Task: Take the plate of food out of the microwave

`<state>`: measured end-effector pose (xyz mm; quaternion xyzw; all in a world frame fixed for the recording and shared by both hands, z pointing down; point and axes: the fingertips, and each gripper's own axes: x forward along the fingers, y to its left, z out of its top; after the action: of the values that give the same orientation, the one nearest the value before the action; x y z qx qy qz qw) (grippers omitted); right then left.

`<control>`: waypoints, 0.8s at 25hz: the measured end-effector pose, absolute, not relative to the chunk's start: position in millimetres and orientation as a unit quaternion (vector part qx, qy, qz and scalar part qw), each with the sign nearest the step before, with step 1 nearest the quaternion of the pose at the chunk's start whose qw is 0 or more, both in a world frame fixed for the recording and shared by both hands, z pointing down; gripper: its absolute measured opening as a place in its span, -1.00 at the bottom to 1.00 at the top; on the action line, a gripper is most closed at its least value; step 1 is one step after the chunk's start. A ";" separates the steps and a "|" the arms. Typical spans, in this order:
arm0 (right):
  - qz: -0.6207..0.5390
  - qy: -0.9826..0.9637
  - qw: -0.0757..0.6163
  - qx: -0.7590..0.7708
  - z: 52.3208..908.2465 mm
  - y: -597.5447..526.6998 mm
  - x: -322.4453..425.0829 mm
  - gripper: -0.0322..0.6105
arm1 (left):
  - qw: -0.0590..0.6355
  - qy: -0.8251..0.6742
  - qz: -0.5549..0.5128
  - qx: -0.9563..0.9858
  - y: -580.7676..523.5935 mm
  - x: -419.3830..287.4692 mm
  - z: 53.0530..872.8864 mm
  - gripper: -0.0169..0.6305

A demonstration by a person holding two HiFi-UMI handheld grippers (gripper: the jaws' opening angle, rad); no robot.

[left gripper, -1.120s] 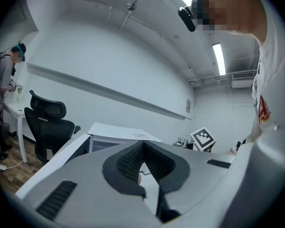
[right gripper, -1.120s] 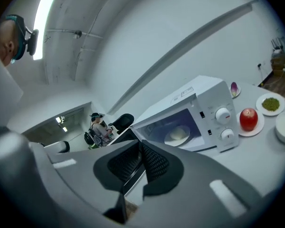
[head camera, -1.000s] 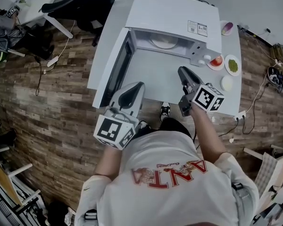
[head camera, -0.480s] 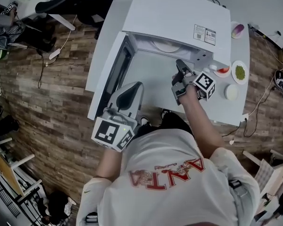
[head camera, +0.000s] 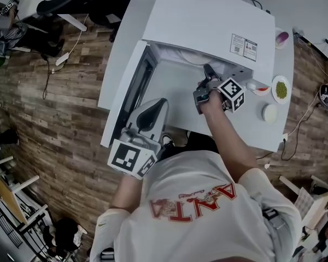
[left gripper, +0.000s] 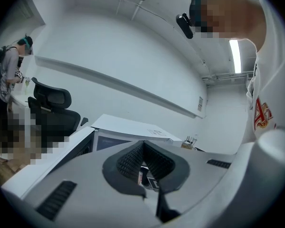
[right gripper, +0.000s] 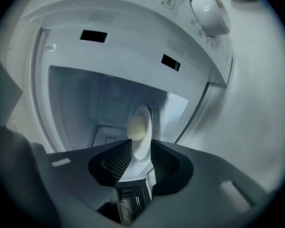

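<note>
Grey right gripper outstretched into microwave

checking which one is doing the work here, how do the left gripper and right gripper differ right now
The right gripper reaches into the open microwave; the left gripper hangs back outside, beside the open door. The right gripper's fingers stand apart with the rim of the plate between them; the left gripper's fingers are together on nothing. Both carry a cube with square markers.

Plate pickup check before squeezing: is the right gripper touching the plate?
Cannot tell. Right gripper view shows the plate between the jaws of the right gripper; contact unclear.
</note>
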<state>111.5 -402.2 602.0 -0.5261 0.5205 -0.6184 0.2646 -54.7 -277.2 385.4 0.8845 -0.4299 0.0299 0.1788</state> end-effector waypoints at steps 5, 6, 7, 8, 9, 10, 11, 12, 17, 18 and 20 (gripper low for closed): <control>-0.624 0.509 0.267 -0.529 615.7 -414.7 110.8 -0.61 | 0.179 -0.427 0.030 0.886 -282.7 -58.3 385.2 -0.92; -0.624 0.507 0.268 -0.530 617.2 -416.9 111.0 -0.61 | 0.179 -0.427 0.029 0.886 -283.9 -58.9 384.8 -0.92; -0.624 0.506 0.269 -0.531 618.5 -418.6 110.8 -0.61 | 0.179 -0.426 0.028 0.887 -284.4 -59.1 384.3 -0.92; -0.624 0.504 0.269 -0.533 619.7 -419.9 110.5 -0.61 | 0.179 -0.424 0.028 0.887 -284.2 -59.1 383.6 -0.92; -0.624 0.503 0.268 -0.534 620.6 -420.8 110.3 -0.61 | 0.180 -0.423 0.027 0.888 -283.5 -58.8 382.8 -0.92; -0.624 0.502 0.267 -0.536 621.2 -421.6 110.3 -0.61 | 0.182 -0.421 0.026 0.888 -282.7 -58.7 382.2 -0.92; -0.624 0.501 0.267 -0.537 621.6 -422.5 110.4 -0.62 | 0.183 -0.420 0.025 0.888 -282.2 -58.8 381.7 -0.92; -0.624 0.500 0.267 -0.539 622.0 -423.5 110.4 -0.62 | 0.185 -0.419 0.023 0.888 -281.9 -59.3 381.5 -0.92; -0.620 0.500 0.260 -0.546 624.0 -425.0 108.6 -0.66 | 0.191 -0.414 0.022 0.890 -282.5 -60.4 382.1 -0.92; -0.620 0.500 0.259 -0.546 624.4 -425.0 108.2 -0.66 | 0.191 -0.414 0.022 0.890 -283.0 -60.5 382.2 -0.92; -0.620 0.501 0.261 -0.545 624.1 -425.7 107.5 -0.66 | 0.191 -0.414 0.021 0.890 -284.2 -60.9 383.1 -0.92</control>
<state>107.5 -425.7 624.1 -0.5446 0.5007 -0.6200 0.2615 -60.9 -284.2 383.1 0.8899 -0.4136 0.0212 0.1912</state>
